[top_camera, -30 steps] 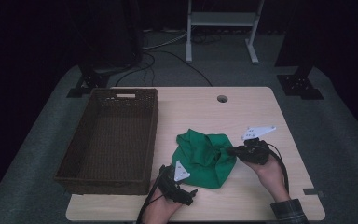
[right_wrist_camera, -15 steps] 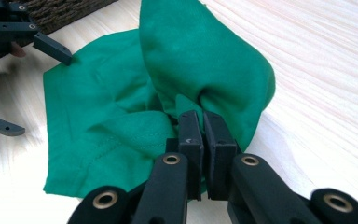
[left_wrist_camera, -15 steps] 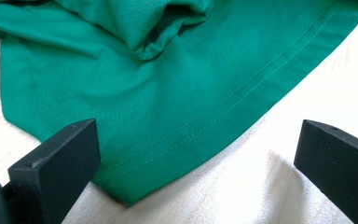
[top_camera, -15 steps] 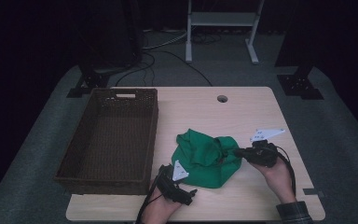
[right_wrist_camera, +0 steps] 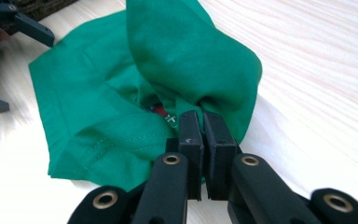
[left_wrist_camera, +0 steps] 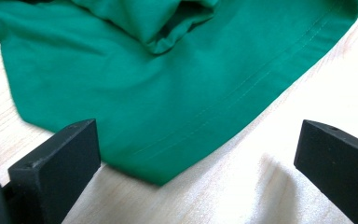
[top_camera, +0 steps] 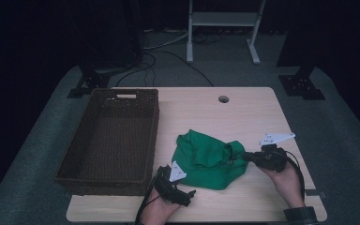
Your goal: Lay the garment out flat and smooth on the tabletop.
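Fingers (right_wrist_camera: 214, 140) of black plastic pinch soft, crumpled green cloth (right_wrist_camera: 98, 112).

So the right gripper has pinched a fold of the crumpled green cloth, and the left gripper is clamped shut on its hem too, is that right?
Not quite. The right gripper is indeed shut on a fold of the crumpled green cloth, but the left gripper is open: the left gripper view shows its jaws standing wide apart, with the cloth's hem lying on the light wooden table between them, unpinched.

— What is around the bench (top_camera: 243, 110)?
— A grey carpet (top_camera: 342, 140), dark walls, and cables (top_camera: 168, 49) on the floor.
— Any furniture?
— A white metal frame (top_camera: 222, 21) stands behind, in dim light.
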Demonstrator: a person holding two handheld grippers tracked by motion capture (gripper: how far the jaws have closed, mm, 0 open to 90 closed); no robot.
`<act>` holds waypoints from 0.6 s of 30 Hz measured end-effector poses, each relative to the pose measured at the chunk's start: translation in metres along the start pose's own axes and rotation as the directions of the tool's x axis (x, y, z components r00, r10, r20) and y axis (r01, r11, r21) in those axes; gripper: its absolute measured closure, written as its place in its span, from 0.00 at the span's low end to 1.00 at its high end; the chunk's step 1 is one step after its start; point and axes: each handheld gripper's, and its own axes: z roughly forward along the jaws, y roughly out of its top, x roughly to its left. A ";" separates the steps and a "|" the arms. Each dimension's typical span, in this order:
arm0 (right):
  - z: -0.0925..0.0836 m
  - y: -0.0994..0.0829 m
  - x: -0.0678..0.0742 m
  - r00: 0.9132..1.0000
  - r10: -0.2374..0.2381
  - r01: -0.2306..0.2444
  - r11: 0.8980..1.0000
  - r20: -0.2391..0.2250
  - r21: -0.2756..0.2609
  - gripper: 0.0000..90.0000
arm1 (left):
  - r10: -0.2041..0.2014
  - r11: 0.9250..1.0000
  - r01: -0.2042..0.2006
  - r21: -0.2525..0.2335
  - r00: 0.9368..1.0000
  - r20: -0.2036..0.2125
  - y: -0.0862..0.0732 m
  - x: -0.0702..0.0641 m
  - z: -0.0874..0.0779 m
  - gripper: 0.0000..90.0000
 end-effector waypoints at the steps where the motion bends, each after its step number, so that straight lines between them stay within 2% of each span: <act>1: -0.001 -0.002 -0.001 1.000 0.003 -0.003 1.000 0.002 0.001 0.97 | 0.000 1.000 0.000 -0.001 1.000 0.000 0.000 0.000 0.000 0.00; 18: -0.019 -0.026 -0.026 0.995 0.084 -0.084 0.996 0.045 0.002 0.97 | 0.011 1.000 -0.011 -0.011 1.000 0.010 0.002 -0.002 0.003 0.00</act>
